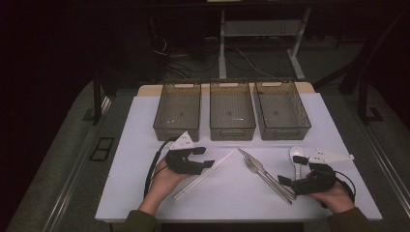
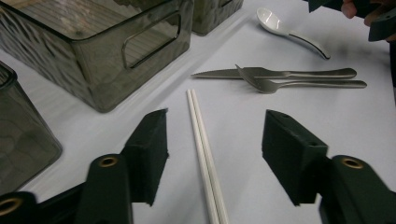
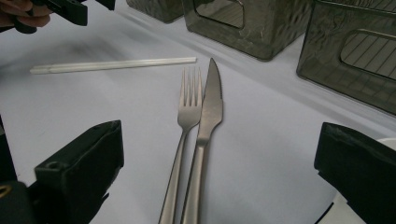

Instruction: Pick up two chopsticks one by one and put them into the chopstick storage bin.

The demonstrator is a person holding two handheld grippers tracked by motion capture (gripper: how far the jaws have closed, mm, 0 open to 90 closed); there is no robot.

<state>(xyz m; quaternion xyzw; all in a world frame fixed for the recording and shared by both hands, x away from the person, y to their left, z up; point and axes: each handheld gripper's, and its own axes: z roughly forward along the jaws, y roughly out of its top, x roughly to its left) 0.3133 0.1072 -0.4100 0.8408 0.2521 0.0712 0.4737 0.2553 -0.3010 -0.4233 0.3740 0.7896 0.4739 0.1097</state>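
A pair of white chopsticks (image 1: 203,175) (image 2: 195,112) (image 3: 112,65) lies on the white table top, left of centre. My left gripper (image 1: 207,157) (image 2: 217,135) sits low over them, open, with one black jaw on each side and neither touching. To the right, a steel fork (image 1: 266,178) (image 3: 187,116) and knife (image 1: 256,164) (image 3: 210,107) lie side by side. My right gripper (image 1: 290,170) (image 3: 219,149) stands wide open around their handles, nothing gripped. A white-bowled spoon (image 1: 296,154) (image 2: 280,28) lies just right of them.
Three dark see-through bins (image 1: 177,111) (image 1: 232,110) (image 1: 282,110) stand in a row at the back of the white board (image 1: 145,145). The nearest bin wall (image 2: 130,60) is close to the left gripper. Dark floor and table legs lie beyond.
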